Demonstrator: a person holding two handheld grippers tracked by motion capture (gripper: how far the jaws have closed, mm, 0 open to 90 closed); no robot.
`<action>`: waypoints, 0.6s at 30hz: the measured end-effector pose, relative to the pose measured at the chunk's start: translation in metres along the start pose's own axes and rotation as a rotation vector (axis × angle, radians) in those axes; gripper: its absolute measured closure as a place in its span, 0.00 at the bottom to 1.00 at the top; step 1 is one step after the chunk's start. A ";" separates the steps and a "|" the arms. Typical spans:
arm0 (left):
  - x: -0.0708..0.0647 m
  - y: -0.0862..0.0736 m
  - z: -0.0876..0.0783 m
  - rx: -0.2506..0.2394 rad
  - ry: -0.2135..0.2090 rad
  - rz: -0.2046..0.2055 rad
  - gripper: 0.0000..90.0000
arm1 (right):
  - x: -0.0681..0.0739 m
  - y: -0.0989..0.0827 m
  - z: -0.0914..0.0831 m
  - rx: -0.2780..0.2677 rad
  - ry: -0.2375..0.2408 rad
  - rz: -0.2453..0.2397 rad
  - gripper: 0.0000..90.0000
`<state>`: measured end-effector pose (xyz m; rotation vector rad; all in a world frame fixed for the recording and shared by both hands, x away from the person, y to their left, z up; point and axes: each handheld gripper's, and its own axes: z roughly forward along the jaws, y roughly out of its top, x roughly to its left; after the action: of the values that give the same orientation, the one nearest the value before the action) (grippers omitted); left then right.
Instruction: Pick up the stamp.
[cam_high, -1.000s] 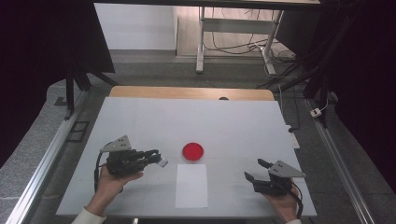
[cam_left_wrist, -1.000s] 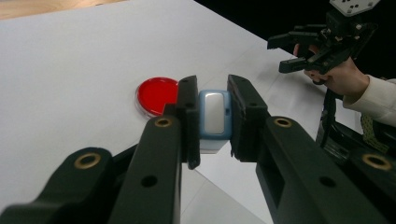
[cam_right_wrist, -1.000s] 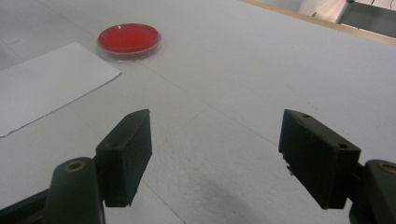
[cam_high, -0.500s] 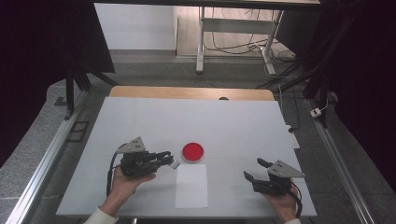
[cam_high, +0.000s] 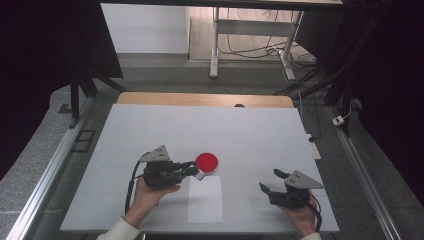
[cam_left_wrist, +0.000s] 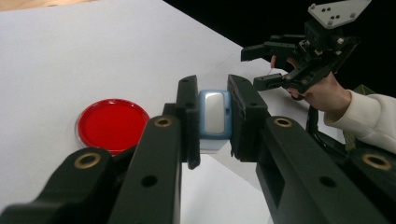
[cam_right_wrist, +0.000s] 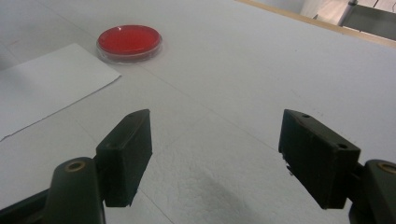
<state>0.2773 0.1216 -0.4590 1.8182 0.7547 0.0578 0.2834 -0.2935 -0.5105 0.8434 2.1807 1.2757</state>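
The small blue-and-silver stamp (cam_left_wrist: 215, 120) is sitting clamped between my left gripper (cam_high: 192, 167) pads, just beside the red ink dish (cam_high: 206, 161) and above the white paper sheet (cam_high: 205, 200). I am judging this the inking step — next I need a careful lowering onto the red. My right gripper (cam_high: 270, 182) is resting wide open, holding nothing.

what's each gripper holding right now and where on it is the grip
The left gripper is shut on a small blue and silver block, its jaws pressing the block's two opposite sides. The right gripper is open and holds nothing.
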 end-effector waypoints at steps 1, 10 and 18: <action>0.000 0.000 0.000 0.000 0.000 0.000 0.84 | 0.000 0.000 0.000 0.001 0.000 0.000 0.28; -0.001 -0.002 0.010 0.019 0.006 0.012 0.84 | -0.002 -0.002 0.001 0.006 0.000 0.001 0.28; -0.003 -0.002 0.017 0.025 0.000 0.018 0.84 | 0.000 -0.001 0.002 0.008 0.000 -0.005 0.28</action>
<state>0.2806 0.1062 -0.4666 1.8489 0.7421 0.0609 0.2844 -0.2930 -0.5122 0.8406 2.1880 1.2654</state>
